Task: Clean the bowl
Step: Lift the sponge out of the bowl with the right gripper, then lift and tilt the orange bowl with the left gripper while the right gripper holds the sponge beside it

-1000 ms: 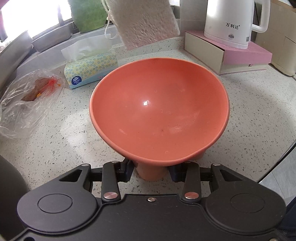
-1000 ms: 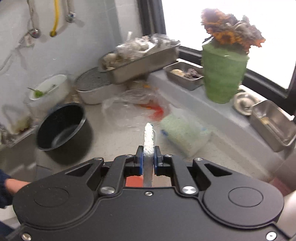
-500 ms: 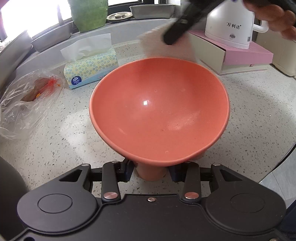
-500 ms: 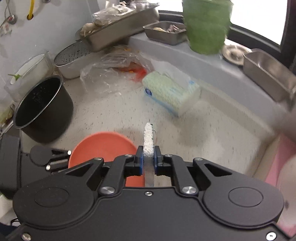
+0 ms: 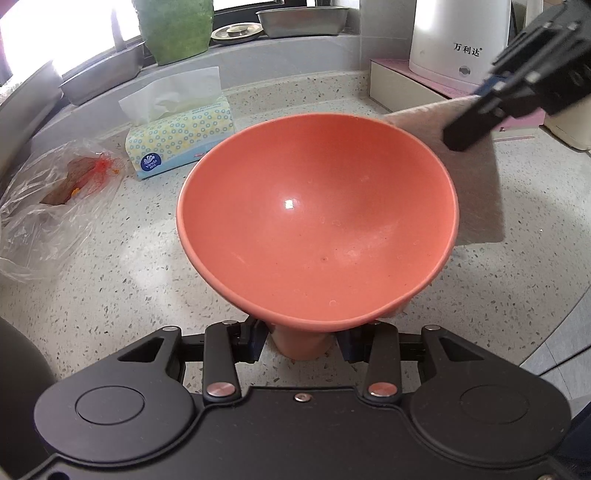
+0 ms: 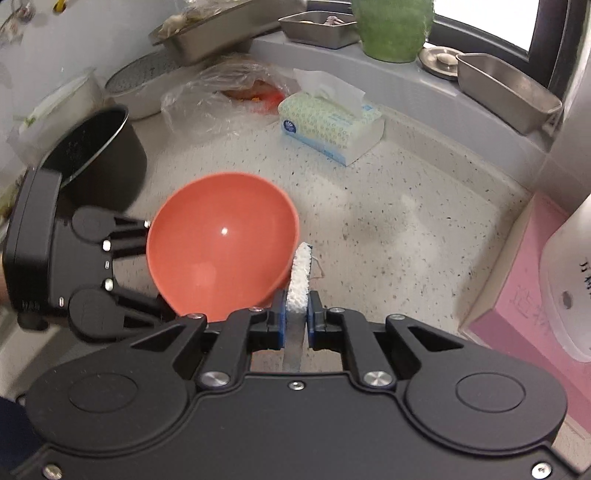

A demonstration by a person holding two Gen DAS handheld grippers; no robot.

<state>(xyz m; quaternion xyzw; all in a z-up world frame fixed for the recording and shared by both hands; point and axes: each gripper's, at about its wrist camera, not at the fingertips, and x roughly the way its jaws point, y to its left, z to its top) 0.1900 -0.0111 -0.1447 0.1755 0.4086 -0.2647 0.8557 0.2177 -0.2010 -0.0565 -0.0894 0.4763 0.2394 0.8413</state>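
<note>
Coral-orange plastic bowl, tilted above the speckled stone counter, clamped at its short foot between the half-spread jaws of the left gripper. Inside of the bowl glossy, with faint droplets and small specks. Just past the bowl's right rim in the left wrist view, a pale, rough scrubbing cloth, hanging flat and close beside the bowl's outer wall; contact not certain. Cloth pinched near its upper corner by the nearly closed jaws of the right gripper, seen edge-on in the right wrist view as a thin white strip between blue pads. Farther back on the counter, well apart from the bowl: a dotted tissue pack, a crumpled clear plastic bag with something red and brown inside, a white kettle on a pink box. Black pot beside the left gripper in the right wrist view. On the sill, a green vase and steel trays.
</note>
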